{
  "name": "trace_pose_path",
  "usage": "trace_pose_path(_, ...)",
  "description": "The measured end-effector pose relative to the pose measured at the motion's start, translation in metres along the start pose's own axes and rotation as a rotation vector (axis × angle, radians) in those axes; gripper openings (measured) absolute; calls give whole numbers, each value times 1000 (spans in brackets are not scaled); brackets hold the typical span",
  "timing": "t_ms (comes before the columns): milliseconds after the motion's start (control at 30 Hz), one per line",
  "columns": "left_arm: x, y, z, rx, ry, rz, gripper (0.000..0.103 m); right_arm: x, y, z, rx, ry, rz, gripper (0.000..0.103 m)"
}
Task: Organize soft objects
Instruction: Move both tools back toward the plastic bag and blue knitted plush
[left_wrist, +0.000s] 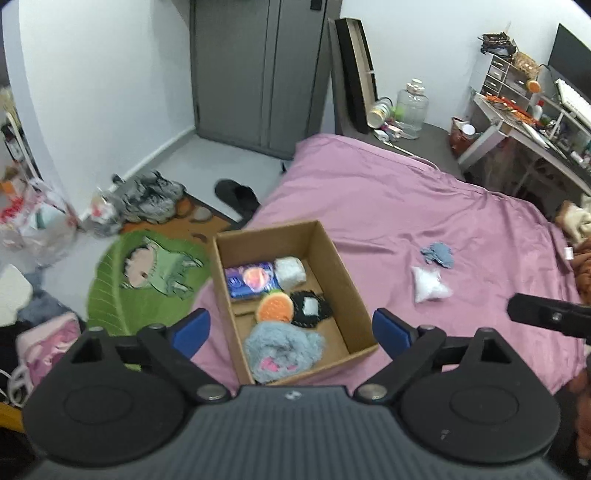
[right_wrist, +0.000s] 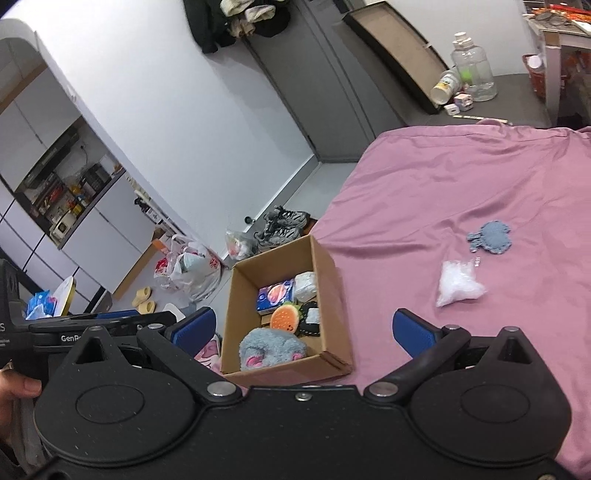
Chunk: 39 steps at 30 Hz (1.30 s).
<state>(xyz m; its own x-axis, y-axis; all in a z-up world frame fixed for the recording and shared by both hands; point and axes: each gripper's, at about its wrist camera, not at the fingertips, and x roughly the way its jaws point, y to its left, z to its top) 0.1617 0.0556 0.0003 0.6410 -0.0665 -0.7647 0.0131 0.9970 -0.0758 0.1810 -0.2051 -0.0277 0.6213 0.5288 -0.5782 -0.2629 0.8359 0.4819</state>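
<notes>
Left wrist view: the left claw (left_wrist: 291, 332) is held wide apart and empty, tilted down over the box (left_wrist: 351, 332) on the bed (left_wrist: 388, 206); soft items are gathered inside, probably for tidiness; the right claw (right_wrist: 303, 328) is likewise spread, empty; farther off, a white bag (left_wrist: 430, 285) and blue cloth (left_wrist: 438, 254) are left unsorted.

Clear jug (left_wrist: 412, 104) on grey surface; grey sneakers (right_wrist: 282, 224) on floor; green rug (left_wrist: 144, 280).

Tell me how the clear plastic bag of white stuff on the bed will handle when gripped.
The clear bag looks crinkly and slack, so it probably deforms and may slip between pads. Its fluffy white filling suggests it is light. Lying flat on the pink sheet, it should not roll.
</notes>
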Motion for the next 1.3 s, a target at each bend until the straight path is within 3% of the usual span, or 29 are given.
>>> trace_pose_path(167,-3,-12,7,-2,-28,-17,103,-12,-14,2,21,-22,-26,103)
trace_pose_path(600,8,-36,22,-8,-32,-58,103,-32,-48,10,32,-55,-73,103)
trace_pose_path(1033,54,-74,31,23,45,-129,103,-26,-87,17,-3,-71,-169,103)
trace_pose_path(1300,83,-97,36,26,35,-179,103,-10,-106,27,-11,-29,-177,103)
